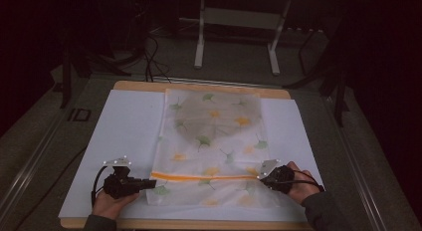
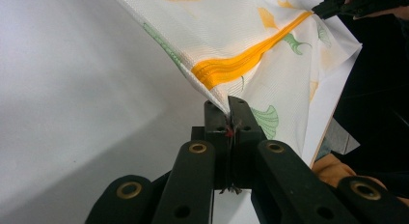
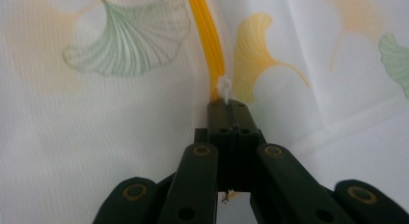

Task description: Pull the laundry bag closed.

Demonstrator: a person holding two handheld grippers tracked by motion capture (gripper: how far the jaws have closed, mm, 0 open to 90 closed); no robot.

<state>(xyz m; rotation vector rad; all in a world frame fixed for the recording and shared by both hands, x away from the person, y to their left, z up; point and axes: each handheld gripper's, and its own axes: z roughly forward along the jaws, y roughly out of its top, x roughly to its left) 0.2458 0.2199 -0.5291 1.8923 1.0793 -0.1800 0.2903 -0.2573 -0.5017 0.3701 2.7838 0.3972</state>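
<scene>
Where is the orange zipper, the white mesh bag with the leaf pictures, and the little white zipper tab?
orange zipper (image 1: 199,177): high view, middle of the stripe.
white mesh bag with ginkgo leaf prints (image 1: 214,126): high view, centre of the fabric.
small white zipper tab (image 3: 223,86): right gripper view, on the tab above the jaws.

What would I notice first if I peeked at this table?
A big white mesh bag printed with green and yellow leaves, lying in the middle of the white sheet. A bright orange zipper runs across its near end. The left gripper pinches the bag's left edge; the right gripper is shut at the zipper's right end.
</scene>
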